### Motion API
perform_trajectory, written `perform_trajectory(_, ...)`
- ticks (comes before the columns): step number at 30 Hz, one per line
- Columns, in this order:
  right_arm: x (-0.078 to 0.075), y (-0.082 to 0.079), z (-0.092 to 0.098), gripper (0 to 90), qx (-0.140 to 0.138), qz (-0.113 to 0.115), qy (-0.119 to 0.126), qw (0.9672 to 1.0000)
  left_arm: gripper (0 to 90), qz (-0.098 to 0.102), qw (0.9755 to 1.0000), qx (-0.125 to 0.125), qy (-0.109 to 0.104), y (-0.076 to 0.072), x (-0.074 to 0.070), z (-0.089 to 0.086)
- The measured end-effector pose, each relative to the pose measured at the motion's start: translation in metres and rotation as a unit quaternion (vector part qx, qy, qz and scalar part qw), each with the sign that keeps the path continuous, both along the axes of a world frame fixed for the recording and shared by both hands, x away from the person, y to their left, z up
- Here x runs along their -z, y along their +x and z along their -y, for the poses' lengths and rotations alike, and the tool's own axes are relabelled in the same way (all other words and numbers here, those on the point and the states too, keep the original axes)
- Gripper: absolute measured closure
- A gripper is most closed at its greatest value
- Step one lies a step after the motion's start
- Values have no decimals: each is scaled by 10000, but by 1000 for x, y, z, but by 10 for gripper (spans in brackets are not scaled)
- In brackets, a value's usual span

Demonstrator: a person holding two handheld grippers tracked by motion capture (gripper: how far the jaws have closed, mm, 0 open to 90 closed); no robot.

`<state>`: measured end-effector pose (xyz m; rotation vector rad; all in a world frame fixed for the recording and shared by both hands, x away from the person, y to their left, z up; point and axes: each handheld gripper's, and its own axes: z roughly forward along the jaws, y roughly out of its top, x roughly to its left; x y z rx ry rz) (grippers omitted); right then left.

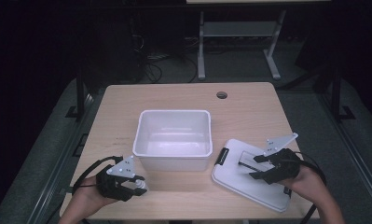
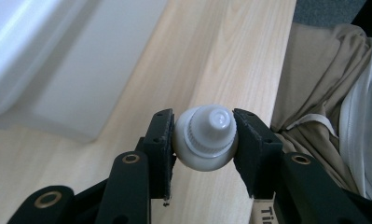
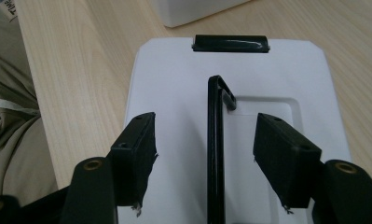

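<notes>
A small white bottle with a ribbed screw cap sits cap-up between the black pads of my left gripper, which is shut on it just above the wooden table. From above, that left gripper is at the front left, near the corner of the white bin. My right gripper hovers over the flat white lid at the front right. Its jaws stand open on either side of the lid's raised black handle, and the right gripper does not touch it.
The bin stands empty in the middle of the table, and its wall is close to my left gripper. A black latch sits on the lid's far edge. A small round hole lies near the back edge. The person's clothing is beyond the front edge.
</notes>
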<state>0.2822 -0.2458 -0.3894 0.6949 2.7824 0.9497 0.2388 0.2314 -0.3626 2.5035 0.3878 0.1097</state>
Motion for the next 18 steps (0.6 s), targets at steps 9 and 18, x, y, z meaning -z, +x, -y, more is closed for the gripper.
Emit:
perform_trajectory(9, -3, -1, 3, 385, 35, 1, -2, 10000, 597, 80, 10000, -8, 27, 7, -27, 0)
perform_trajectory(18, -6, -2, 4, 384, 16, 16, -8, 10000, 597, 135, 9999, -32, 56, 17, -54, -1)
